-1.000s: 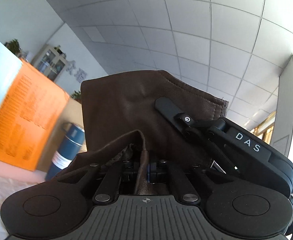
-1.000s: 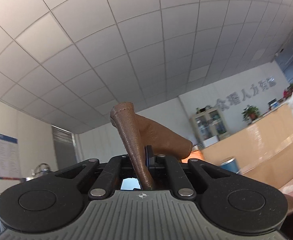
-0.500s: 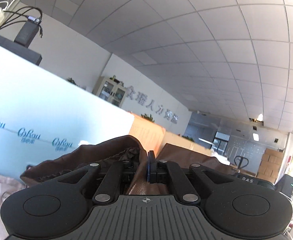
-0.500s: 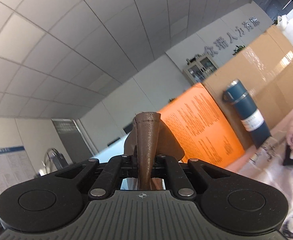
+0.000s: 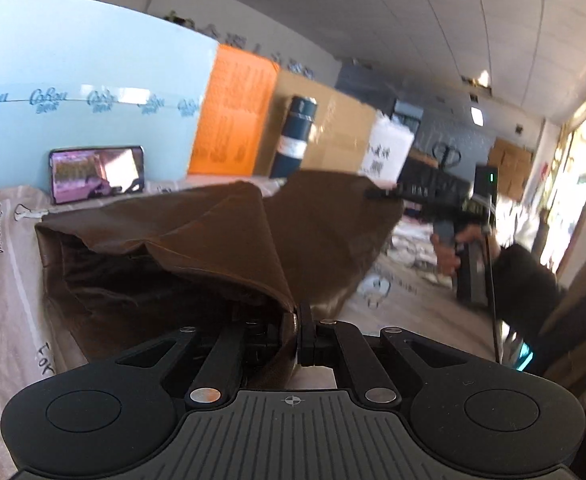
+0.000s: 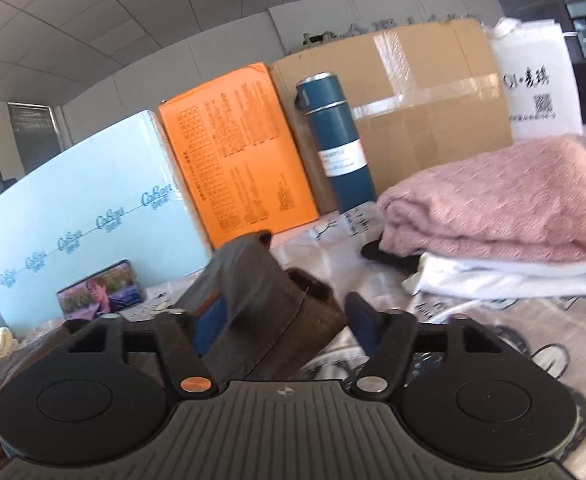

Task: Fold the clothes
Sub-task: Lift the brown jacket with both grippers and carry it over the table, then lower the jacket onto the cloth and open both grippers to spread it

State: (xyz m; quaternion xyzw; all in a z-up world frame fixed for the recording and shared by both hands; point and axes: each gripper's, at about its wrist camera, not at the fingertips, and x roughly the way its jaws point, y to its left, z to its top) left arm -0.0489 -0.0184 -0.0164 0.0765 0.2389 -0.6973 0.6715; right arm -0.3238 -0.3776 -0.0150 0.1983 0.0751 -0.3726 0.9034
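Note:
A brown leather-like garment (image 5: 197,248) lies spread and partly folded over on the patterned sheet (image 5: 5,280). My left gripper (image 5: 298,332) is shut on an edge of it, low over the sheet. In the right wrist view my right gripper (image 6: 283,316) stands open, with a fold of the brown garment (image 6: 269,312) lying loose between its fingers. The right gripper also shows in the left wrist view (image 5: 377,194) at the garment's far right corner.
A folded pink knit (image 6: 501,204) lies on folded white clothes (image 6: 509,280) at the right. Behind stand a blue flask (image 6: 337,136), an orange box (image 6: 233,152), a cardboard box (image 6: 417,92), a pale blue board (image 6: 77,216) and a phone (image 6: 101,292).
Both grippers came down from pointing at the ceiling to low over the sheet, bringing the garment down. The right gripper has opened and let go of the garment.

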